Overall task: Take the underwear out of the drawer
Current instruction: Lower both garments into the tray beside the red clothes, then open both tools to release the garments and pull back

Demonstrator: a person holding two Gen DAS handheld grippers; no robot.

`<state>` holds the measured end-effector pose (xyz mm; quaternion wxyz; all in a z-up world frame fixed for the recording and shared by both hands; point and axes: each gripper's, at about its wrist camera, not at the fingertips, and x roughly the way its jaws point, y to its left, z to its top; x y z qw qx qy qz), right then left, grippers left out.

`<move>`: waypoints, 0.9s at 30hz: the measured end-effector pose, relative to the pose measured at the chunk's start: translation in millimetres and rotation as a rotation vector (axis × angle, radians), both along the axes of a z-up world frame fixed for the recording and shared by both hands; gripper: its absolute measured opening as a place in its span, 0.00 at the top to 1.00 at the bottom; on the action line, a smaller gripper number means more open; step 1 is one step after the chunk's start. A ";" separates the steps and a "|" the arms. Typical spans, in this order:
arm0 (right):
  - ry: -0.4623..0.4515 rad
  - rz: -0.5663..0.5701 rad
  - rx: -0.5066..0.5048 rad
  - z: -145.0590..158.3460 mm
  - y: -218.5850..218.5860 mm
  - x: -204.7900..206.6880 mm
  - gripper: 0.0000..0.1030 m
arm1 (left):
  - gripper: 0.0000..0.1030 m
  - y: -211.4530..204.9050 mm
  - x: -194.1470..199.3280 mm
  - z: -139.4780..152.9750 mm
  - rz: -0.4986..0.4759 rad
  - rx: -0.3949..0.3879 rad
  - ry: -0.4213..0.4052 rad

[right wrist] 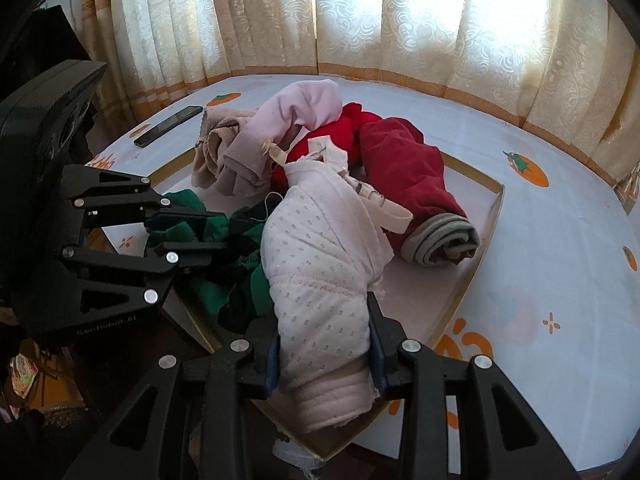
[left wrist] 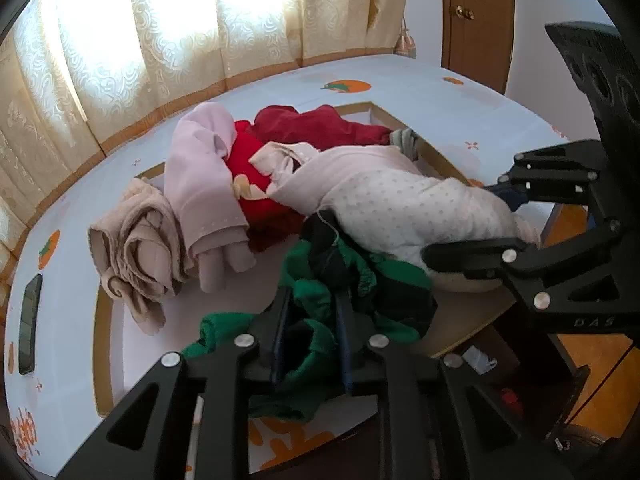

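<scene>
i have 2 grippers down in the drawer, which sits on the pale tablecloth. my right gripper is pinched on the white dotted roll, low near its cuffed end, so i can lift it free of the pile without unrolling it. my left gripper has its jaws nearly shut around the green and black underwear at the drawer's near edge; the cloth lies between the pads, though i cannot tell if they bite. the dark red roll and pink garment lie behind, untouched, packed close together.
</scene>
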<state>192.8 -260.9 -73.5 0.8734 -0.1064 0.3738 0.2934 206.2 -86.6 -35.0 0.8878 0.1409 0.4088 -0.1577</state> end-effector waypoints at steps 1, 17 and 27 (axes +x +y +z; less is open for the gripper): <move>-0.002 0.000 0.006 0.1 -0.6 0.2 0.63 | 0.81 0.4 0.2 -0.1 0.001 -0.001 -0.001; -0.043 -0.024 0.051 8.9 -7.2 -5.9 0.52 | 0.55 -0.5 -9.1 2.0 -0.002 -0.008 -0.034; -0.080 -0.054 0.083 15.4 -11.7 -11.7 0.39 | 0.30 -1.9 -17.8 5.2 -0.001 -0.005 -0.058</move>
